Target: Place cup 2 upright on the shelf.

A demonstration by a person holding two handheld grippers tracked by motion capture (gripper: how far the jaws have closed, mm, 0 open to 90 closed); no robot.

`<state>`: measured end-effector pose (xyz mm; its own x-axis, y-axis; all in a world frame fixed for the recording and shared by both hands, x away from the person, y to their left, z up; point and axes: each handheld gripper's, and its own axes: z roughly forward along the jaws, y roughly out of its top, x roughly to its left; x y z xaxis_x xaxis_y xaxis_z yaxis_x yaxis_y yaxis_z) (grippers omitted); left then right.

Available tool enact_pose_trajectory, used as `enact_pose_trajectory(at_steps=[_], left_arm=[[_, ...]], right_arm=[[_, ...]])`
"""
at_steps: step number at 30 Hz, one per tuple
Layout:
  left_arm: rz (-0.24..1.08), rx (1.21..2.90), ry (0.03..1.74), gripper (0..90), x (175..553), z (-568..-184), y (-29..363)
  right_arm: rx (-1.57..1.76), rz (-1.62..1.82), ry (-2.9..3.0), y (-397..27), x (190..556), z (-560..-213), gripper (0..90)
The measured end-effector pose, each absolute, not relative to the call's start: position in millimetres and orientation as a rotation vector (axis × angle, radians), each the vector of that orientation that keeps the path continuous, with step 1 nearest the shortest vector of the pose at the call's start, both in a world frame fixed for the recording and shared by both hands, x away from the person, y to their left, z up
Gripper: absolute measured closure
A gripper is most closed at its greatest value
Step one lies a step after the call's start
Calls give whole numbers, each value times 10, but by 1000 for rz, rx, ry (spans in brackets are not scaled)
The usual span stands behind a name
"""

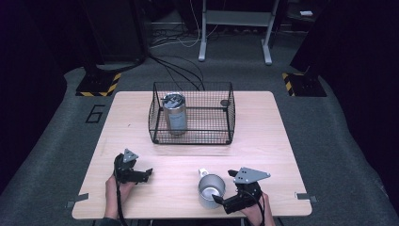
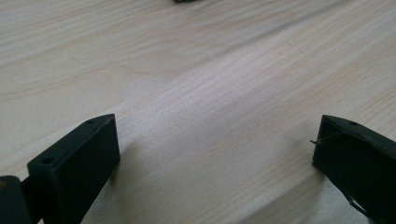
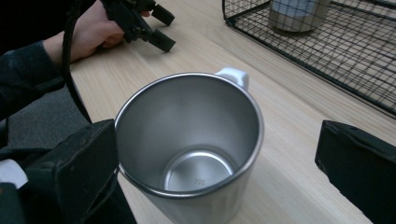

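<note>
A steel mug (image 1: 211, 190) with a white handle (image 1: 203, 172) stands upright and empty near the table's front edge. My right gripper (image 1: 224, 187) is open around it from the right. In the right gripper view the mug (image 3: 191, 140) stands between the two black jaws of my right gripper (image 3: 219, 140); the left jaw lies close against its wall and the right jaw is well apart. My left gripper (image 1: 143, 175) is open at the front left, low over bare wood. Nothing lies between the wide-apart jaws of my left gripper (image 2: 217, 140).
A black wire basket (image 1: 160, 120) stands at the table's back middle, holding a lidded steel tumbler (image 1: 175, 113) and a small dark round thing (image 1: 225, 102). The wooden table (image 1: 263, 136) has bare wood between basket and grippers. Cables and stand feet (image 1: 99, 84) lie on the floor beyond.
</note>
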<state>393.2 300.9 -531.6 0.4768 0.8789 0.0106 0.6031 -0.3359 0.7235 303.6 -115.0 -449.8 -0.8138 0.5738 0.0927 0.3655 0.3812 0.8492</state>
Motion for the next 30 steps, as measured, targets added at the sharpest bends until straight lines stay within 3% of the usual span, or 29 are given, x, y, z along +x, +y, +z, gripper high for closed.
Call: enact_pose_trajectory(at_steps=[23,30], left_arm=[[536,2067,1220,3,3932,-5315,3012],[533,2065,1221,3,3932,-5315,3011]], right_arm=[[809,1307,2505,-794,3080,-4714,1],[791,1304,2470,-786,3070,-4720,48]])
